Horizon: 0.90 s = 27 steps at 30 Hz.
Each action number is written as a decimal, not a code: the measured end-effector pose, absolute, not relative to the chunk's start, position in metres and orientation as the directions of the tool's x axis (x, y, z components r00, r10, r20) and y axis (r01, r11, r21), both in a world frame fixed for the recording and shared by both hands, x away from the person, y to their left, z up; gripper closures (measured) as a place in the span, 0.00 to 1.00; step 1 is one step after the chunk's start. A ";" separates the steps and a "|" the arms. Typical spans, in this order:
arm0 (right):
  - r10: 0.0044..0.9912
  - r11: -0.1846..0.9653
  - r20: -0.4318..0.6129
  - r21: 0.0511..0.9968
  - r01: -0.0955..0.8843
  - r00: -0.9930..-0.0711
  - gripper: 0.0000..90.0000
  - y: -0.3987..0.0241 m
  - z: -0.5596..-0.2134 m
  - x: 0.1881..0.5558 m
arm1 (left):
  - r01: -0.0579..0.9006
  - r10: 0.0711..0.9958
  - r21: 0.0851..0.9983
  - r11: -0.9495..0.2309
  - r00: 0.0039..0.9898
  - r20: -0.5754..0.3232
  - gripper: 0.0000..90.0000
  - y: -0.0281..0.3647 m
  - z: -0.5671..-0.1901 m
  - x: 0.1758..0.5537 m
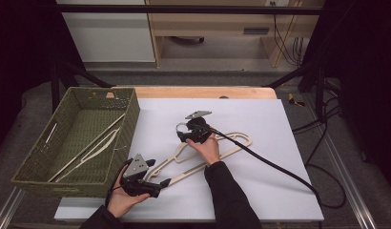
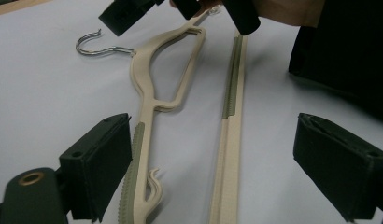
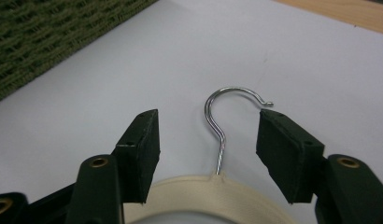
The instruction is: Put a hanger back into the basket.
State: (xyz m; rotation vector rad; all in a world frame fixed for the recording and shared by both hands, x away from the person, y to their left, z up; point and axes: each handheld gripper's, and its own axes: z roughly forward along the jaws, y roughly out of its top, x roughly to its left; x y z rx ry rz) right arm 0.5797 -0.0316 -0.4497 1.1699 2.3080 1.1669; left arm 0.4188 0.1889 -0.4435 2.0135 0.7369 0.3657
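Nearest me, my left gripper (image 1: 158,172) hovers low over the end of the cream hanger (image 1: 209,151) that lies on the white sheet (image 1: 274,143). Its jaws stand wide apart, astride the hanger's notched arm and bottom bar in the left gripper view, and the pads press on nothing. That hand holds nothing.

A little farther out, my right gripper (image 1: 182,132) sits at the neck of the same hanger. In the right gripper view the jaws are about half spread, one on each side of the metal hook (image 3: 221,122), with the cream shoulder just below them. The right-hand pad stands very close to the hook's tip; I cannot tell whether it touches. The stem runs free between the pads, so nothing is pinched yet.

As for the job, I judge it about half done. To the left, the green woven basket (image 1: 132,119) already holds one hanger (image 1: 91,150), laid slantwise along its floor. The second hanger lies flat on the sheet, just beside the basket, not lifted. What is left, I think, is to close on it, raise it, and set it in with the other.
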 end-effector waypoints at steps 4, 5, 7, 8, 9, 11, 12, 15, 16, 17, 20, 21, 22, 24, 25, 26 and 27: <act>0.787 0.344 0.089 0.759 0.553 -0.611 0.51 -0.029 -0.459 0.585 | 0.353 0.631 0.851 -0.388 0.775 -0.034 0.13 0.189 -0.444 0.419; 0.785 0.352 0.085 0.755 0.554 -0.614 0.53 -0.030 -0.460 0.586 | 0.353 0.631 0.850 -0.391 0.775 -0.031 0.13 0.190 -0.444 0.420; 0.786 0.357 0.082 0.748 0.559 -0.612 0.56 -0.030 -0.463 0.587 | 0.354 0.633 0.852 -0.386 0.773 -0.035 0.13 0.190 -0.445 0.420; 0.789 0.356 0.084 0.745 0.564 -0.608 0.58 -0.029 -0.464 0.588 | 0.355 0.633 0.851 -0.387 0.773 -0.035 0.13 0.190 -0.445 0.420; 0.789 0.359 0.081 0.743 0.564 -0.609 0.60 -0.029 -0.465 0.589 | 0.356 0.634 0.850 -0.388 0.773 -0.034 0.14 0.190 -0.445 0.420; 0.790 0.363 0.079 0.739 0.568 -0.608 0.64 -0.030 -0.467 0.589 | 0.355 0.634 0.849 -0.390 0.773 -0.032 0.14 0.190 -0.446 0.421; 0.792 0.363 0.078 0.737 0.570 -0.605 0.67 -0.030 -0.467 0.590 | 0.356 0.634 0.850 -0.389 0.773 -0.034 0.14 0.190 -0.446 0.421; 0.794 0.368 0.078 0.729 0.577 -0.603 0.73 -0.030 -0.469 0.590 | 0.356 0.635 0.850 -0.389 0.772 -0.032 0.14 0.190 -0.446 0.421; 0.792 0.369 0.079 0.727 0.579 -0.605 0.75 -0.030 -0.469 0.590 | 0.356 0.635 0.849 -0.389 0.772 -0.033 0.14 0.190 -0.446 0.421; 0.790 0.373 0.077 0.727 0.577 -0.608 0.77 -0.030 -0.470 0.590 | 0.356 0.635 0.849 -0.391 0.772 -0.032 0.14 0.190 -0.446 0.421; 0.795 0.371 0.086 0.715 0.593 -0.601 0.82 -0.029 -0.472 0.590 | 0.356 0.636 0.848 -0.391 0.771 -0.031 0.14 0.190 -0.446 0.421; 0.795 0.374 0.080 0.715 0.590 -0.601 0.83 -0.029 -0.473 0.591 | 0.357 0.636 0.848 -0.391 0.771 -0.031 0.14 0.190 -0.446 0.421; 0.797 0.371 0.086 0.710 0.598 -0.597 0.84 -0.029 -0.474 0.591 | 0.357 0.637 0.848 -0.392 0.771 -0.030 0.14 0.190 -0.446 0.421; 0.803 0.370 0.085 0.705 0.605 -0.590 0.85 -0.028 -0.476 0.592 | 0.358 0.637 0.847 -0.393 0.770 -0.030 0.15 0.191 -0.446 0.421; 0.804 0.370 0.085 0.704 0.607 -0.589 0.86 -0.028 -0.476 0.592 | 0.358 0.637 0.847 -0.393 0.770 -0.030 0.15 0.191 -0.446 0.421; 0.805 0.367 0.085 0.706 0.605 -0.588 0.86 -0.028 -0.477 0.592 | 0.358 0.637 0.846 -0.394 0.770 -0.029 0.15 0.190 -0.446 0.421; 0.805 0.364 0.089 0.706 0.608 -0.586 0.88 -0.028 -0.477 0.592 | 0.359 0.636 0.846 -0.395 0.771 -0.030 0.15 0.190 -0.447 0.422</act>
